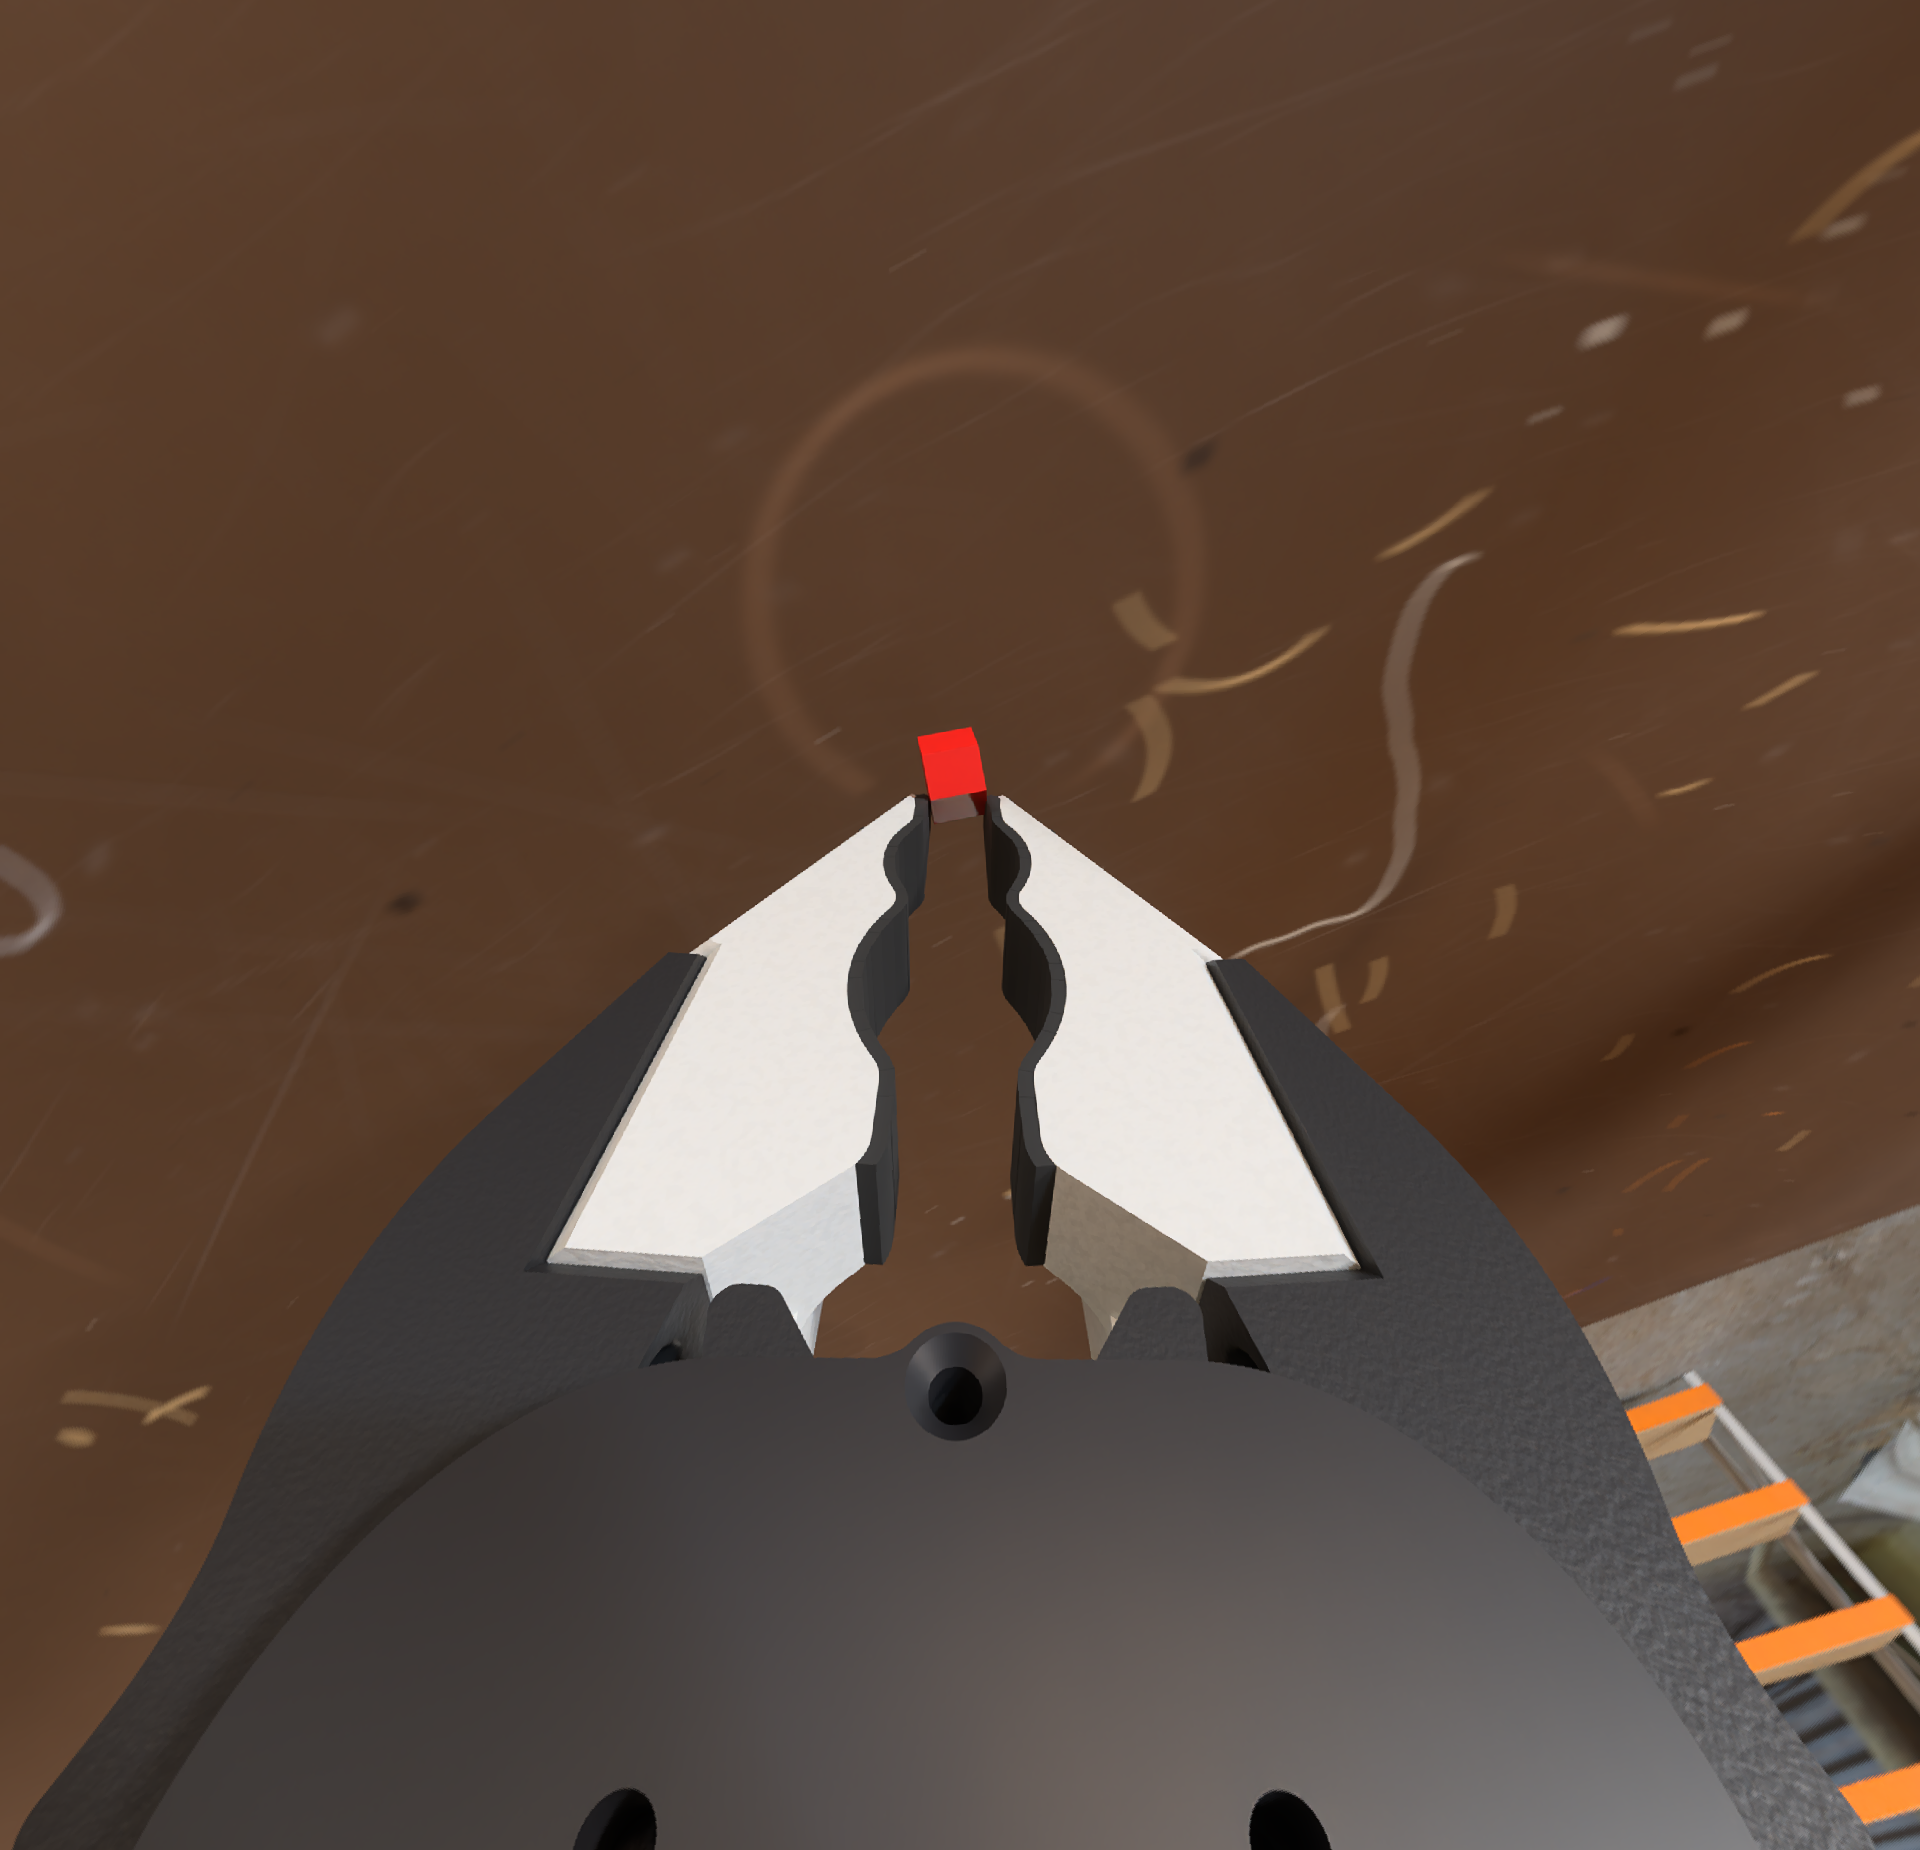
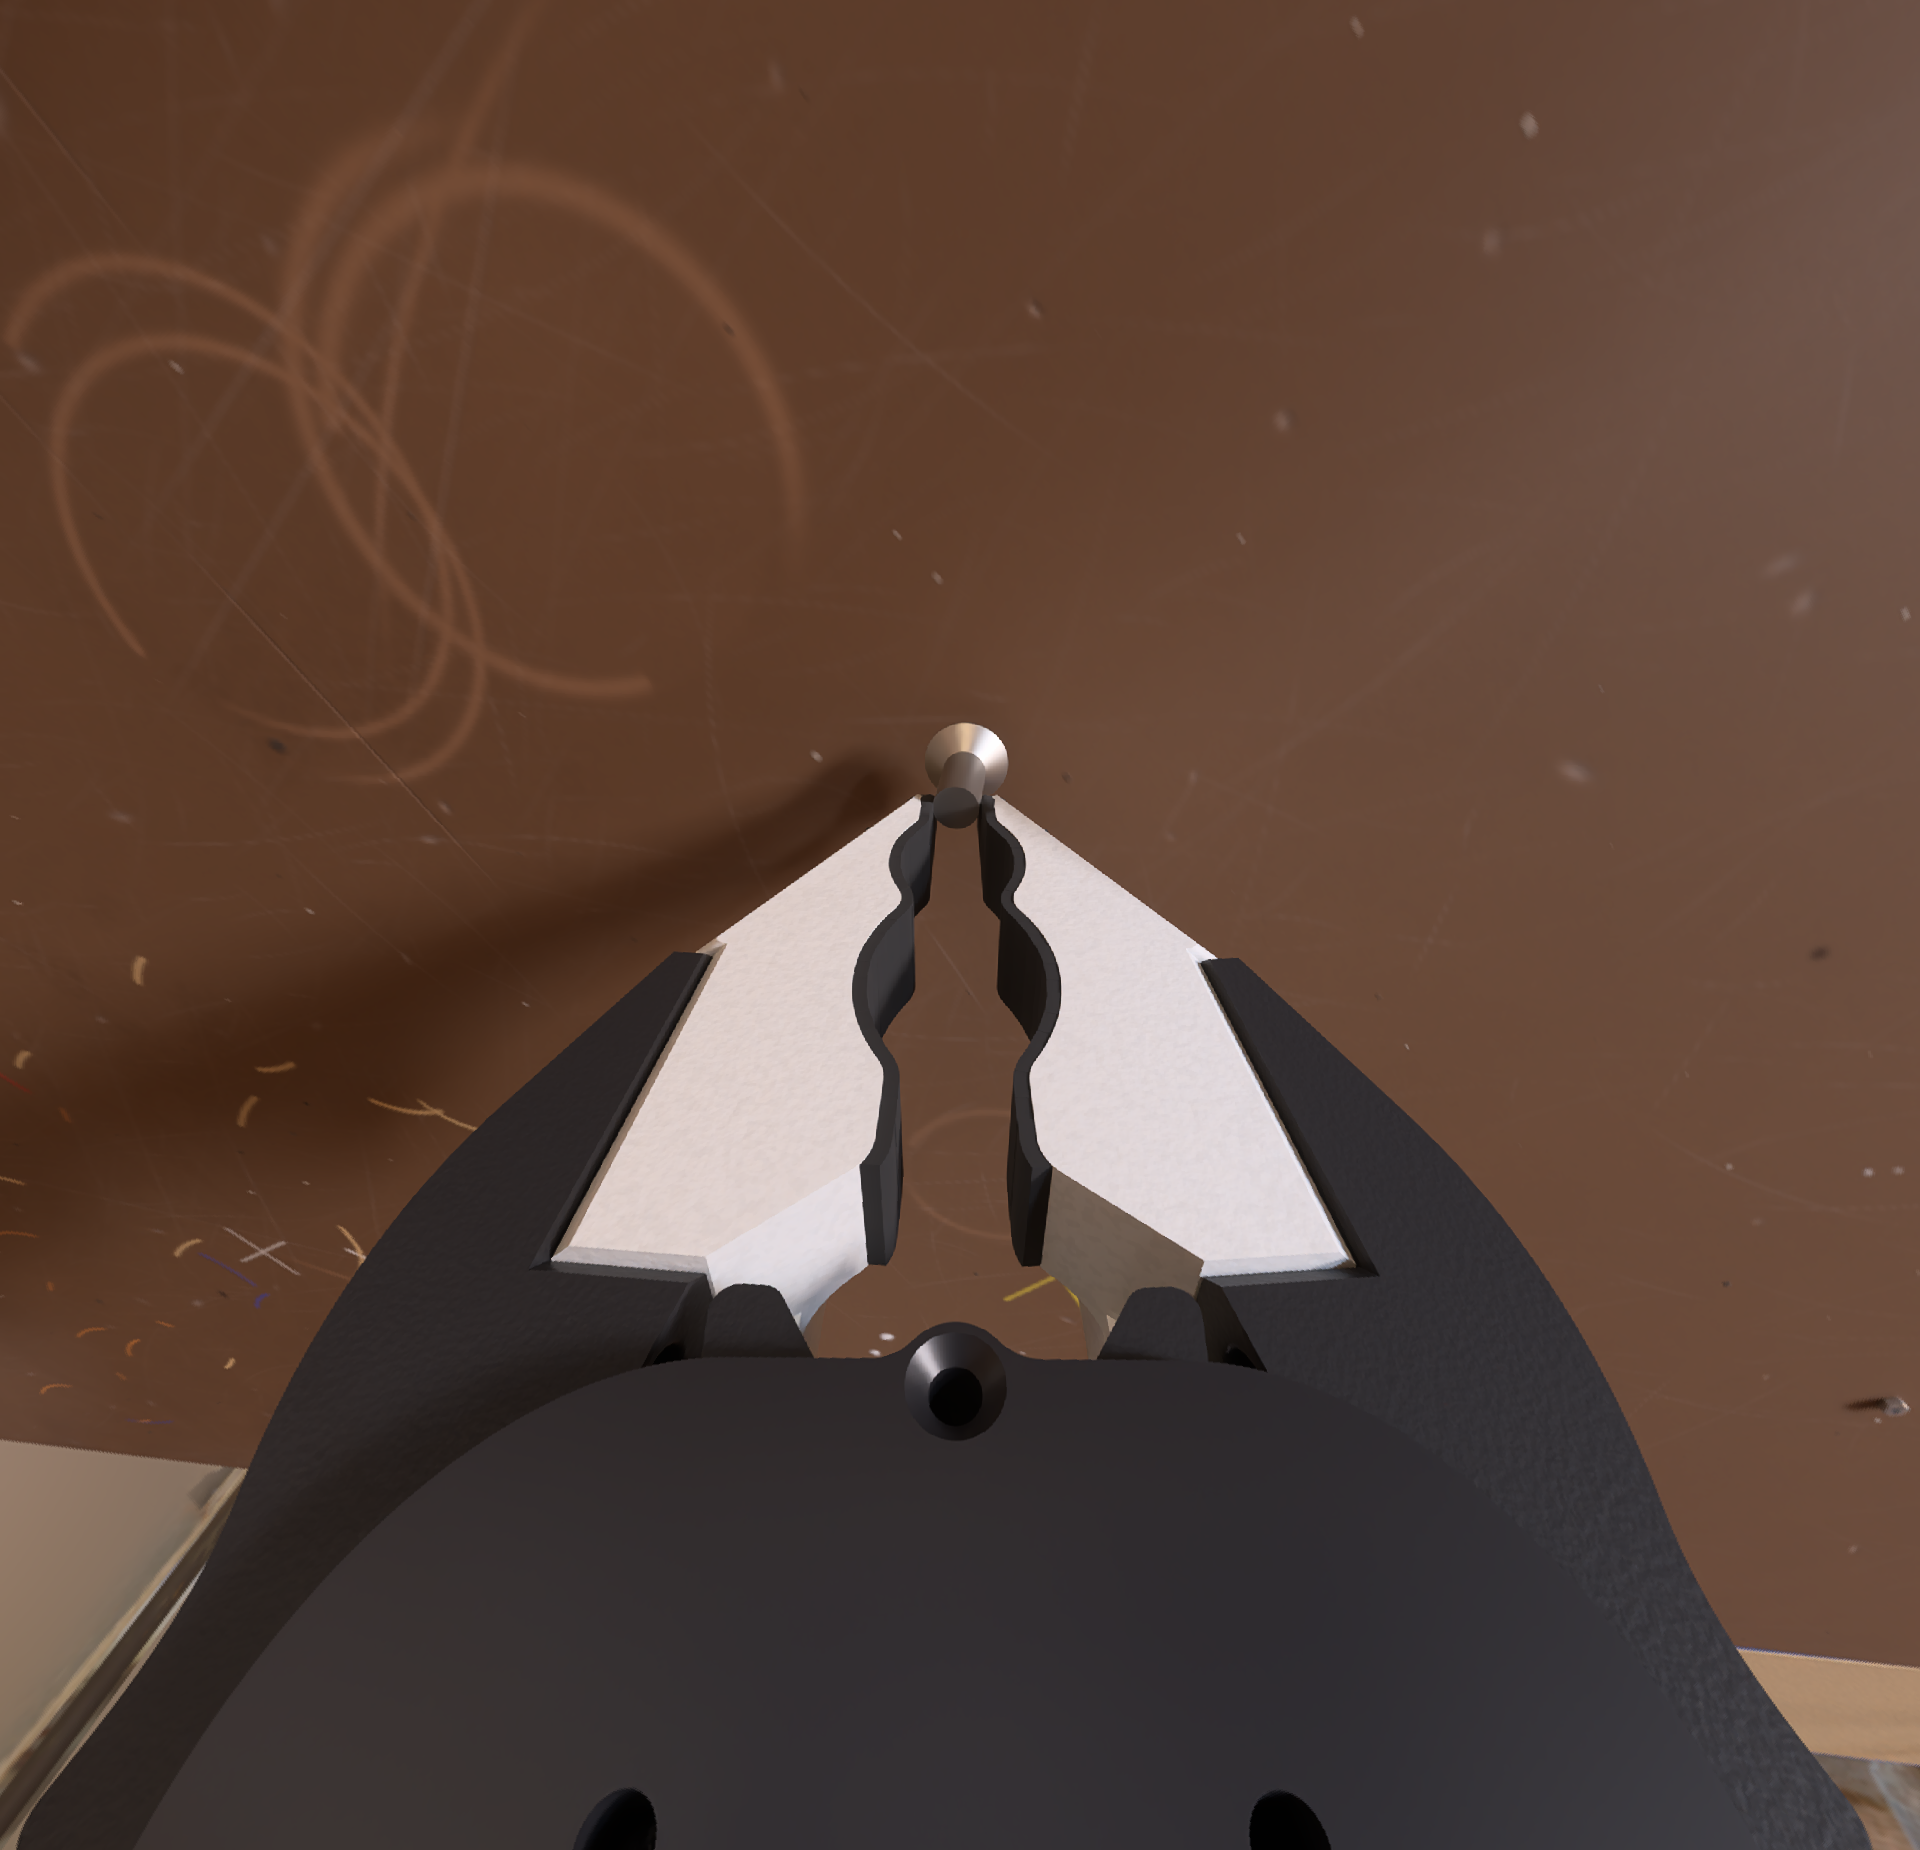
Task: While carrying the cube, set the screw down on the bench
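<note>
In the left wrist view my left gripper (image 1: 955, 808) is shut on a small red cube (image 1: 951, 763), which sticks out past the fingertips above the brown bench (image 1: 520, 346). In the right wrist view my right gripper (image 2: 957, 805) is shut on a small silver screw (image 2: 965, 761). The tips pinch its shaft and the round head points away toward the brown bench (image 2: 1351, 398). The gripper's shadow falls on the bench to the left, close to the screw head. I cannot tell whether the screw touches the bench.
The bench top is scratched, with ring marks and pale wood shavings (image 1: 1403, 720). In the left wrist view the bench edge lies at the lower right, with a ladder-like frame with orange rungs (image 1: 1745, 1520) below. In the right wrist view a pale board (image 2: 94, 1572) lies past the near edge.
</note>
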Controlling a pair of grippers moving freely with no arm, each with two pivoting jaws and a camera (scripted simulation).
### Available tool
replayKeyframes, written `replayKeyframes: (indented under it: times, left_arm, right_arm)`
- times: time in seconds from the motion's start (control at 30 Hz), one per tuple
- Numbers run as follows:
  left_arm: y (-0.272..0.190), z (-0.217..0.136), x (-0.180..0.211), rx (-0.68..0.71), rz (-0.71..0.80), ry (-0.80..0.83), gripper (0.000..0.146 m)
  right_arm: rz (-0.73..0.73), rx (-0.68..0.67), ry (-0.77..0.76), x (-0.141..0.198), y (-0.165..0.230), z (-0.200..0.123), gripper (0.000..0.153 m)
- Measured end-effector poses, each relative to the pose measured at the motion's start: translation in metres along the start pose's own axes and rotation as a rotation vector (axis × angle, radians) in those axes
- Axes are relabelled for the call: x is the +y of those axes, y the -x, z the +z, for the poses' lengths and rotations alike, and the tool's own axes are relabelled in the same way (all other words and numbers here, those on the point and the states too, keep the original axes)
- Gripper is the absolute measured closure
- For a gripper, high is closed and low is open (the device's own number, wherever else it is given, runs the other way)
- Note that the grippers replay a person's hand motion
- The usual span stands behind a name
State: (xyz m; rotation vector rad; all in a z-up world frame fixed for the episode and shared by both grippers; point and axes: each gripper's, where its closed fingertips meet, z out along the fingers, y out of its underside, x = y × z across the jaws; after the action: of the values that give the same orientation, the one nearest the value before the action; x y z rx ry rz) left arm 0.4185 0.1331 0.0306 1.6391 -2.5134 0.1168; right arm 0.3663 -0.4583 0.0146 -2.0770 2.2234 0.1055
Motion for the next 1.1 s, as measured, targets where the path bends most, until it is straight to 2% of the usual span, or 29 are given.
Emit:
replayKeyframes:
  times: [0.23, 0.43, 0.67, 0.83, 1.1]
  left_arm:
    - [0.113, -0.019, 0.061, 0.018, -0.182, -0.046, 0.136]
    - [0.167, -0.028, 0.096, 0.005, -0.263, -0.054, 0.136]
    - [0.191, -0.032, 0.116, 0.006, -0.298, -0.058, 0.136]
    - [0.193, -0.032, 0.117, -0.004, -0.261, -0.064, 0.136]
    - [0.195, -0.033, 0.115, -0.021, -0.232, -0.061, 0.136]
  right_arm:
    - [0.063, -0.045, -0.028, -0.030, 0.019, 0.005, 0.145]
    - [0.044, -0.044, -0.003, -0.026, 0.047, 0.009, 0.145]
    - [0.120, -0.035, 0.018, -0.016, 0.078, 0.012, 0.145]
    - [0.044, -0.014, 0.036, -0.013, 0.095, 0.014, 0.145]
    - [-0.043, 0.001, 0.004, -0.017, 0.095, 0.014, 0.145]
